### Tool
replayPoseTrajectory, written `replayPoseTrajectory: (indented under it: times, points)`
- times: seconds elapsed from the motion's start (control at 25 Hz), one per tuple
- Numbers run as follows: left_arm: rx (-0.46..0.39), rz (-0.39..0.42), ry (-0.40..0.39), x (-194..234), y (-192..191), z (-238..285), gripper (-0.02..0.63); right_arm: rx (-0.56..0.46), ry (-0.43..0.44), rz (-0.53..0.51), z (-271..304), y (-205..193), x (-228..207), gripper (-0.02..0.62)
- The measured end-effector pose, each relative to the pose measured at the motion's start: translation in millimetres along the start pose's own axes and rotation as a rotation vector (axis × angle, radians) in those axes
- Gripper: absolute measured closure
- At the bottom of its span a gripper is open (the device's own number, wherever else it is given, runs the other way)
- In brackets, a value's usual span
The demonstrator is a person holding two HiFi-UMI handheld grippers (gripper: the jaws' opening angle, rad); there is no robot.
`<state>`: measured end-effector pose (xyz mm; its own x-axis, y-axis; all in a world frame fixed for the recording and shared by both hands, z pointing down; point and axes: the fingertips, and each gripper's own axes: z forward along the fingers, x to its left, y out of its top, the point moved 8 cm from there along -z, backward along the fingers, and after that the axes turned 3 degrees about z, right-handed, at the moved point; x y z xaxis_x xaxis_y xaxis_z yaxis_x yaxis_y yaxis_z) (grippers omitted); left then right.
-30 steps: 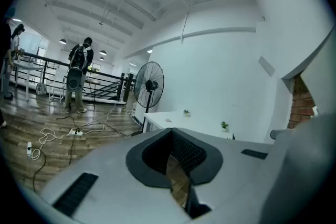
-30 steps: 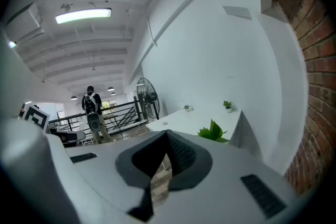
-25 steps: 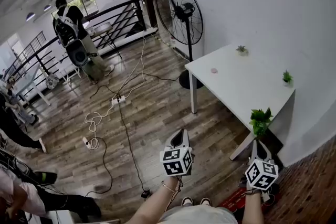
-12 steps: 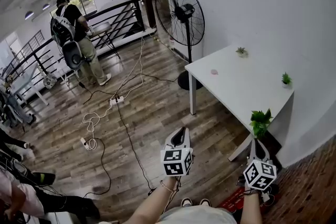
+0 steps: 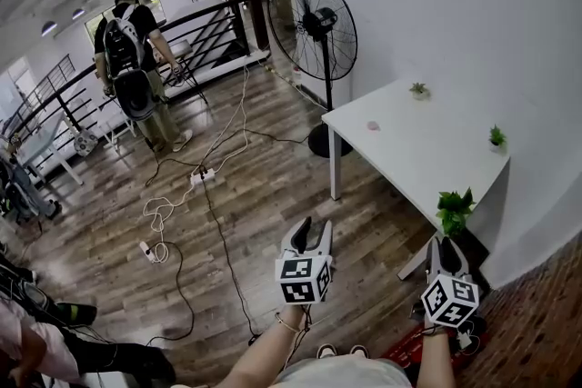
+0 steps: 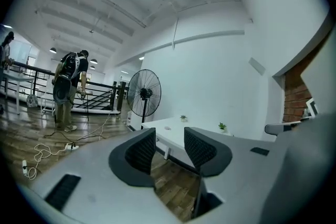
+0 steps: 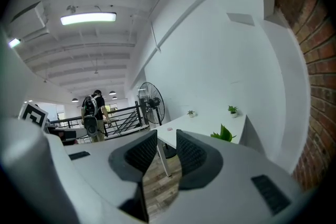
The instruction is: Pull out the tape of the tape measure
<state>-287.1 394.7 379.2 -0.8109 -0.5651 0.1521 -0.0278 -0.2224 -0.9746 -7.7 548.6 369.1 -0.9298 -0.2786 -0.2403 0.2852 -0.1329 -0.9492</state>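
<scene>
Wood floor lies open beside table edge near right gripper.

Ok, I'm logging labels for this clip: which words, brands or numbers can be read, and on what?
None can be read.
The two marker cubes show only black-and-white square patterns, no letters.
The pink thing on the white table is too small to tell.

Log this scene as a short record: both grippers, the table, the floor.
left gripper: held in the air, jaws have just been opening, nothing between them
right gripper: held in the air, jaws apart, empty
table: white, three small potted plants, one small pink thing
floor: wood, cables, standing fan
tape measure: not in view
</scene>
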Motion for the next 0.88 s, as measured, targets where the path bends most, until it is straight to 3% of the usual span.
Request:
replayPoseTrajectory:
  times: [0.08, 0.2, 0.88]
  points:
    - [-0.013, -0.006, 0.003, 5, -1, 0, 0.405, 0.001, 0.001, -0.004, 2, -2, 3, 0.457]
    - [-0.015, -0.005, 0.001, 11, -4, 0, 0.380, -0.002, -0.009, -0.010, 4, -5, 8, 0.414]
    - [0.043, 0.021, 0.001, 29, -11, 38, 0.379, 0.039, -0.044, 0.004, 45, -19, 5, 0.396]
